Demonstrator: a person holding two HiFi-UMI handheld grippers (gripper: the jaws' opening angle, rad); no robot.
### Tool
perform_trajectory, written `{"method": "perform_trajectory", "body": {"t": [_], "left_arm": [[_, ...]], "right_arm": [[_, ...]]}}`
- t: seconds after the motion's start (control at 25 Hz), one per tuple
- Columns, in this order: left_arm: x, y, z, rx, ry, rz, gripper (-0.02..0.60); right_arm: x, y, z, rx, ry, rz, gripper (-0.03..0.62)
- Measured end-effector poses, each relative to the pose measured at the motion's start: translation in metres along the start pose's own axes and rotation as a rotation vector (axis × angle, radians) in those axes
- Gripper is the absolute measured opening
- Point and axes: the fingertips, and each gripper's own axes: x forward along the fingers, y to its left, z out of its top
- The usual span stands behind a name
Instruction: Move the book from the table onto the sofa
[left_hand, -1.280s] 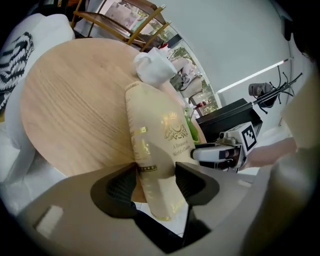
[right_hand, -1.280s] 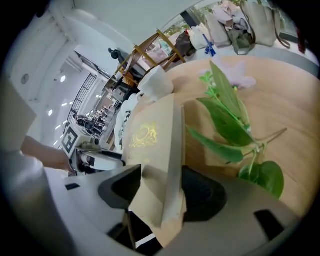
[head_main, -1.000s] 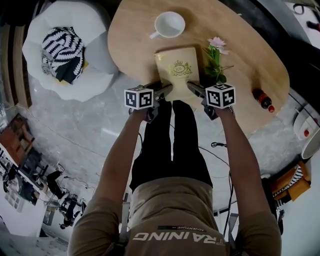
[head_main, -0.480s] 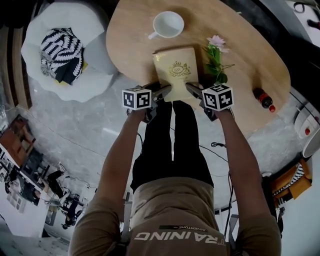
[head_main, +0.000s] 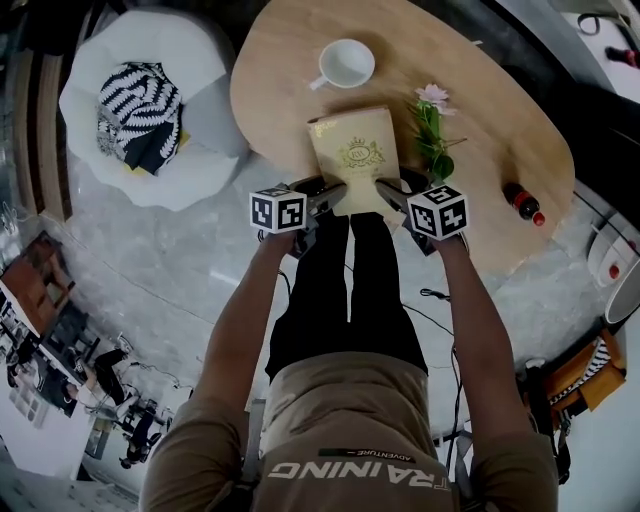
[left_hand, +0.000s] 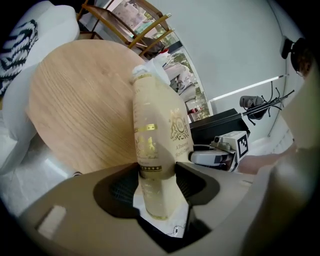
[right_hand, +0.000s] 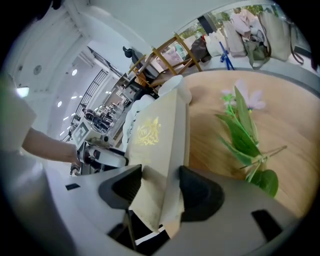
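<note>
A cream book (head_main: 352, 152) with a gold crest is held by its near corners over the front edge of the wooden table (head_main: 500, 150). My left gripper (head_main: 325, 192) is shut on the book's spine corner (left_hand: 150, 165). My right gripper (head_main: 388, 192) is shut on the other near corner of the book (right_hand: 155, 165). The book's far end tilts toward the table top. The white sofa chair (head_main: 140, 110) with a black-and-white striped cushion (head_main: 138, 112) stands at the upper left in the head view.
On the table are a white cup (head_main: 346, 63), a pink flower with green leaves (head_main: 434, 130) right of the book, and a small dark bottle (head_main: 523, 202) at the right edge. The person's legs (head_main: 345, 290) are below the book. Grey floor lies between table and chair.
The book has come off the table top toward the person, with both grippers gripping its near corners. The head view has shifted slightly.
</note>
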Motion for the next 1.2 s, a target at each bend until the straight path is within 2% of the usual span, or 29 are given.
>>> {"method": "perform_trajectory", "body": {"t": [0.48,0.72,1.04,1.2], "left_arm": [[-0.049,-0.073,0.002,0.107,-0.035,-0.001,0.233],[-0.076,-0.115,0.004,0.205,-0.068,0.026,0.233],[-0.119,-0.181,0.024,0.321,-0.156,0.042,0.233],[-0.148,-0.208,0.045,0.377,-0.186,0.049,0.233]], "right_arm": [[-0.068,0.056,0.016,-0.042,-0.078,-0.031,0.227],[-0.106,0.087,0.026,-0.102,-0.127,-0.056,0.227],[-0.164,0.131,0.058,-0.193,-0.227,-0.088,0.227],[-0.188,0.156,0.087,-0.234,-0.270,-0.097,0.227]]}}
